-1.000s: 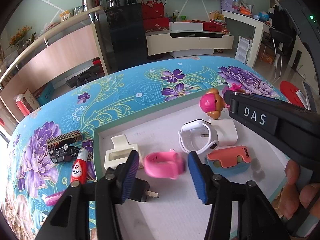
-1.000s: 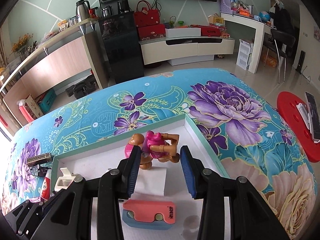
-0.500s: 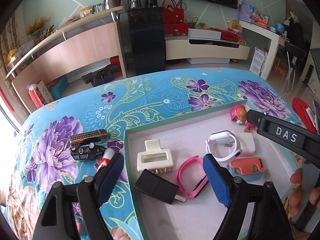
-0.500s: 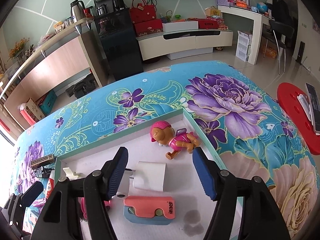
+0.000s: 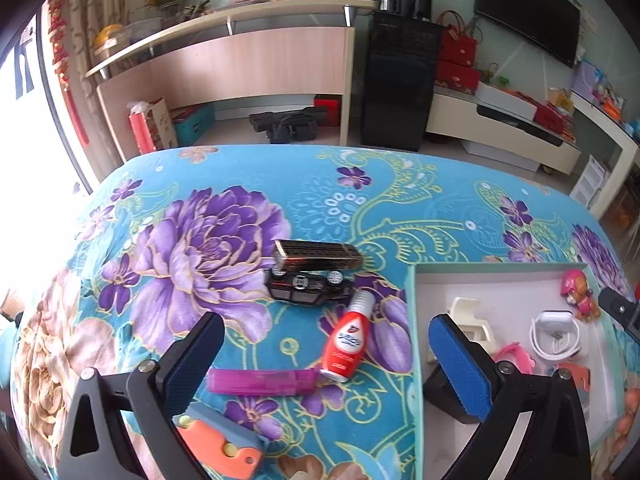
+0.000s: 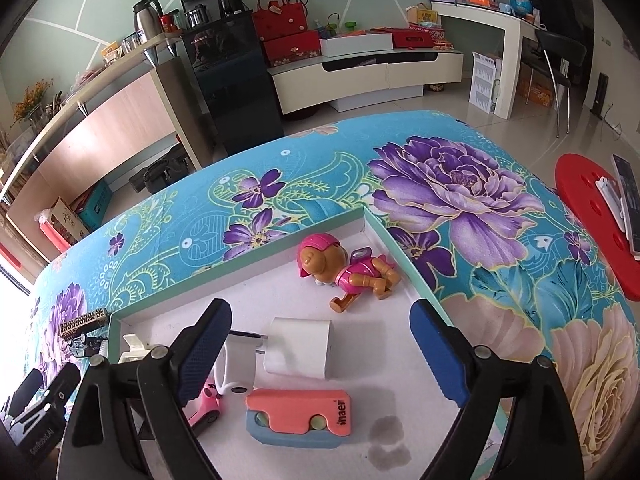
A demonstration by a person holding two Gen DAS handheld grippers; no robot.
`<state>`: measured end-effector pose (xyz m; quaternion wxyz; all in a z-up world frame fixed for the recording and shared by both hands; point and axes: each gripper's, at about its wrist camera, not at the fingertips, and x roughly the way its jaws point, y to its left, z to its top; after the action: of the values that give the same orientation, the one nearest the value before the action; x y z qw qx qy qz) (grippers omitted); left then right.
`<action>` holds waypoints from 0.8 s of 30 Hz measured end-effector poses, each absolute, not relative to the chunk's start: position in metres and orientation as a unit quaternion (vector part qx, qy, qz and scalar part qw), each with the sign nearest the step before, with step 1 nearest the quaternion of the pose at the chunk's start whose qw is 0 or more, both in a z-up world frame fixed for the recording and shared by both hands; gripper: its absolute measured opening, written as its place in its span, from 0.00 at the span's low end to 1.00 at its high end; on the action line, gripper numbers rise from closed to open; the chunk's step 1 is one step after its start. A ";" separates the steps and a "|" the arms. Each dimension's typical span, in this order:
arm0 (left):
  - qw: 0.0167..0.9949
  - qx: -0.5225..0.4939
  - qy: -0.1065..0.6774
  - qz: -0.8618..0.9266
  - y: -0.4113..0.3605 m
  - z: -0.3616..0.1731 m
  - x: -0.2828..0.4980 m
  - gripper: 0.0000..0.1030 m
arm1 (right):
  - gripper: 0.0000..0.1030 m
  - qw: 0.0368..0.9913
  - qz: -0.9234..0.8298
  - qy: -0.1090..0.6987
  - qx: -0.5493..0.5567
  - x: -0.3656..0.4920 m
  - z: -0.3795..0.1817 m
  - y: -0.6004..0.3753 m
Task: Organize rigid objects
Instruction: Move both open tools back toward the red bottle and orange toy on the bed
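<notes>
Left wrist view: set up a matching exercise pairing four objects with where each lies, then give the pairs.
Things:
1. red bottle
2. purple tube
3. toy pup
4. white charger

Places:
A. in the tray's far corner
B. on the cloth, beside the tray's outer wall
C. in the tray, between the right tongs' fingers
D. on the cloth, between the left tongs' fingers

Pairs: 1-B, 2-D, 3-A, 4-C

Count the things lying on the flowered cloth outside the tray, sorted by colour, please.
Black: 2, gold-patterned box and toy car
Red: 1, bottle
Purple: 1, stick
Orange and blue: 1, folding piece
Total: 5 showing in the left wrist view
</notes>
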<state>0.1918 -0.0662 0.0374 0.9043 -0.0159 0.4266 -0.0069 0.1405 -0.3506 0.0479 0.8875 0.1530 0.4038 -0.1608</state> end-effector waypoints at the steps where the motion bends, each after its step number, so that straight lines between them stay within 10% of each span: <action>1: 0.904 -0.027 0.426 0.006 -0.054 0.038 0.192 1.00 | 0.88 0.890 -0.156 0.402 0.149 0.141 0.049 -0.347; 24: 0.880 -0.095 0.453 0.108 0.040 0.022 0.179 1.00 | 0.88 0.907 0.043 0.414 0.065 0.167 0.047 -0.192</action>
<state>0.1786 0.0398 0.0219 0.8799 -0.0952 0.4528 0.1078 0.1670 -0.1925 0.0467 0.9067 0.0652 0.4145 0.0428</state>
